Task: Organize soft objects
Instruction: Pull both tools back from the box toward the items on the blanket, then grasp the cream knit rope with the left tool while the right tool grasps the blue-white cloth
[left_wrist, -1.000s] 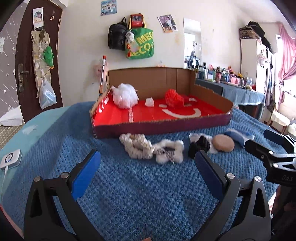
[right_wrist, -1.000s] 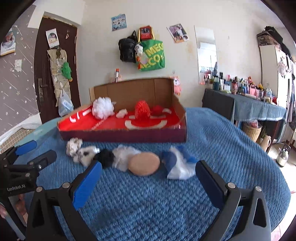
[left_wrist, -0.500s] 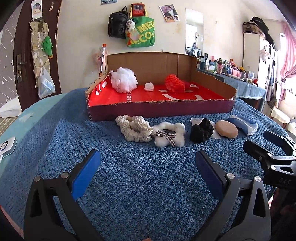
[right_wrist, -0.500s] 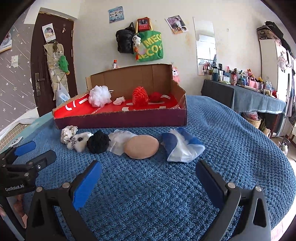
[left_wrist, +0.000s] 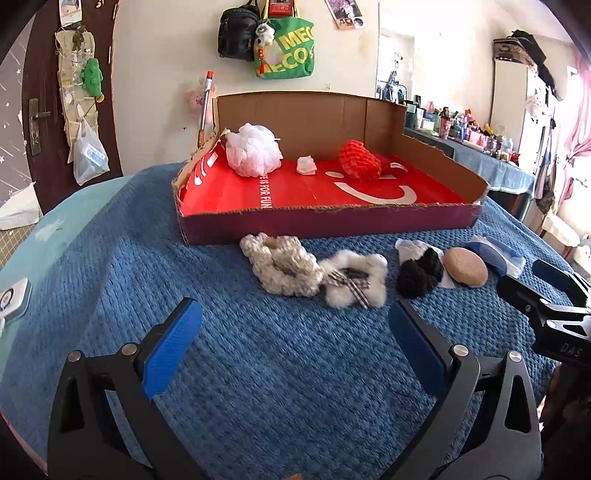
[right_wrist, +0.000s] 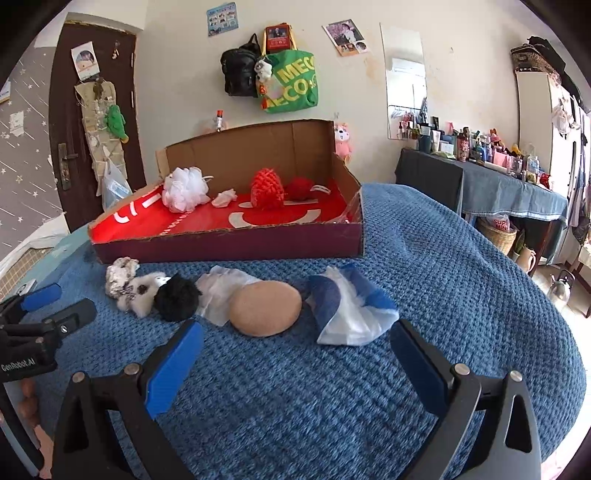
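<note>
A row of soft items lies on the blue blanket in front of a red-lined cardboard box (left_wrist: 325, 221) (right_wrist: 229, 242): a cream knitted piece (left_wrist: 280, 264), a white furry bow (left_wrist: 354, 282), a black pompom (left_wrist: 421, 273) (right_wrist: 176, 300), a tan sponge (right_wrist: 265, 308) (left_wrist: 465, 266) and a blue-white cloth (right_wrist: 349, 308). Inside the box are a white mesh pouf (left_wrist: 253, 149) (right_wrist: 184, 189) and a red knitted item (left_wrist: 360, 166) (right_wrist: 266, 189). My left gripper (left_wrist: 293, 325) stands open, short of the furry bow. My right gripper (right_wrist: 295, 345) stands open just before the sponge and cloth. Both are empty.
The blue blanket (left_wrist: 258, 369) covers a rounded table. A small white device (left_wrist: 13, 301) rests at its left edge. A dresser with bottles (right_wrist: 498, 177) stands right; a door (right_wrist: 85, 122) and hanging bags (right_wrist: 280, 79) are behind the box.
Both grippers have moved forward and closer to the row of soft items, which now look larger. Both stay open; nothing has been picked up.
</note>
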